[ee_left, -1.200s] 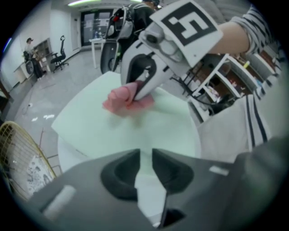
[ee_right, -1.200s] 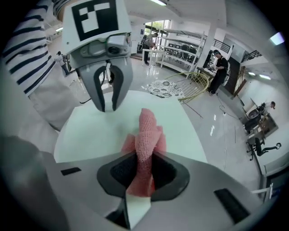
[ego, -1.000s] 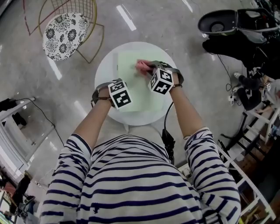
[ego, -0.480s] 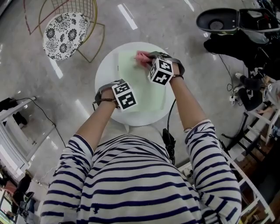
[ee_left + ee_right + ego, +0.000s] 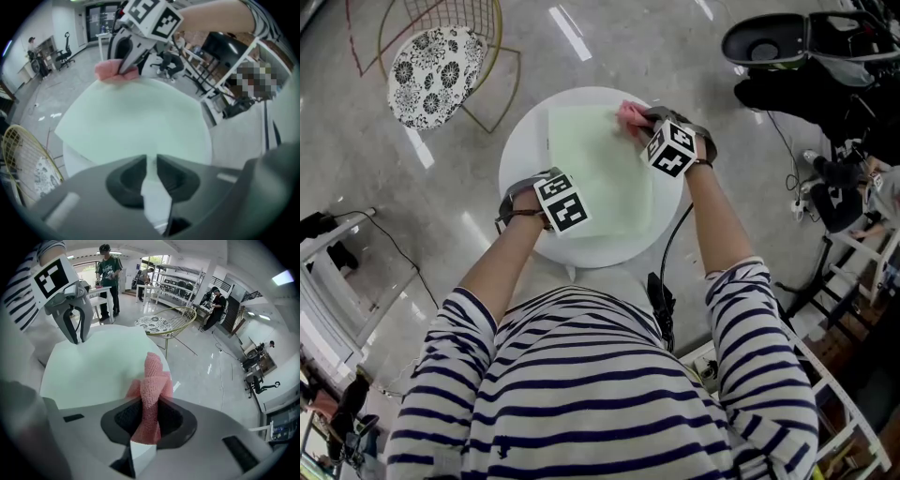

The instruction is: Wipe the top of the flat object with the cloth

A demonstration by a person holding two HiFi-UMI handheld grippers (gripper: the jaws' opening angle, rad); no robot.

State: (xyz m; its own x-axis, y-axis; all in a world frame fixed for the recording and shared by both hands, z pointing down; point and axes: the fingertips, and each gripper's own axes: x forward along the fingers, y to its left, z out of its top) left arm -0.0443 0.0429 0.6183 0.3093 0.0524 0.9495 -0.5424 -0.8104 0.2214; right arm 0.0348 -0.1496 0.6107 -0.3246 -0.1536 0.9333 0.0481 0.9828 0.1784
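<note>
Your right hand-held gripper [image 5: 149,414] clamps the cloth [image 5: 152,378], probably soft and light, by its bunched middle. Your left hand-held gripper [image 5: 151,161] pinches the near edge of the thin mat [image 5: 136,119] ahead.

mat [image 5: 600,173] on table [image 5: 520,145], cloth [image 5: 630,113] on its far right corner

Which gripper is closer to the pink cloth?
Right. The right gripper holds the pink cloth at the green sheet's far corner. The left gripper pinches the sheet's near edge, across the sheet from the cloth.
</note>
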